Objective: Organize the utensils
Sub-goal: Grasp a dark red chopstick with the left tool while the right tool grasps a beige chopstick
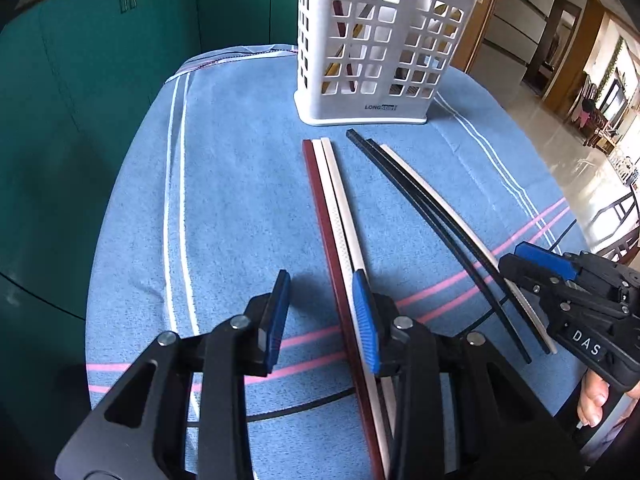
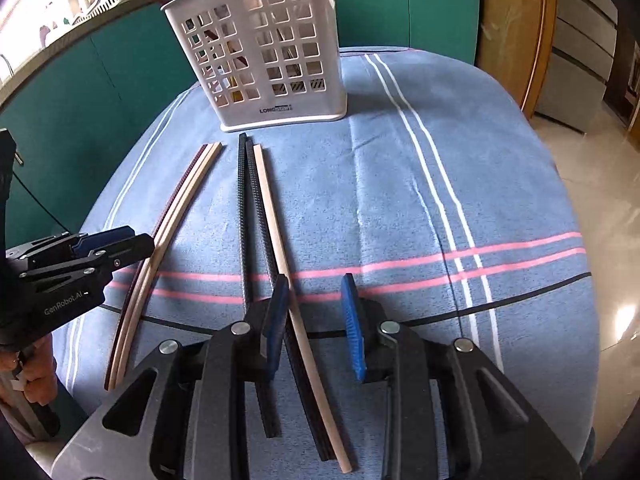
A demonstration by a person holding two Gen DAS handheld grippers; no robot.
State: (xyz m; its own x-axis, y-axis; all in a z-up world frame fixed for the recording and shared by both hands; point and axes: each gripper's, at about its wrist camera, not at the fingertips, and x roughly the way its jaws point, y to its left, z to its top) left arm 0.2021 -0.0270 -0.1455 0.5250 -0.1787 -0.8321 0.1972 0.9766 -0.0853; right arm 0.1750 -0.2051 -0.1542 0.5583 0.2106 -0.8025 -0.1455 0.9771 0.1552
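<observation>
A white slotted utensil holder (image 1: pixel 372 48) (image 2: pixel 264 52) stands at the far side of the blue cloth, with a few chopsticks inside. In front of it lie two groups of chopsticks: a dark red one (image 1: pixel 326 236) with two cream ones (image 2: pixel 176 216), and two black ones (image 1: pixel 432 216) (image 2: pixel 244 216) with one cream one (image 2: pixel 280 240). My left gripper (image 1: pixel 324 312) is open, low over the cloth; its right pad is beside the red and cream group. My right gripper (image 2: pixel 316 312) is open, with the cream chopstick of the black group between its pads.
The blue striped cloth (image 1: pixel 240 200) covers a rounded table whose edges drop off on all sides. Green cabinets (image 1: pixel 100 60) stand behind and to the left. A shiny tiled floor (image 2: pixel 592 184) lies to the right. Each gripper shows in the other's view.
</observation>
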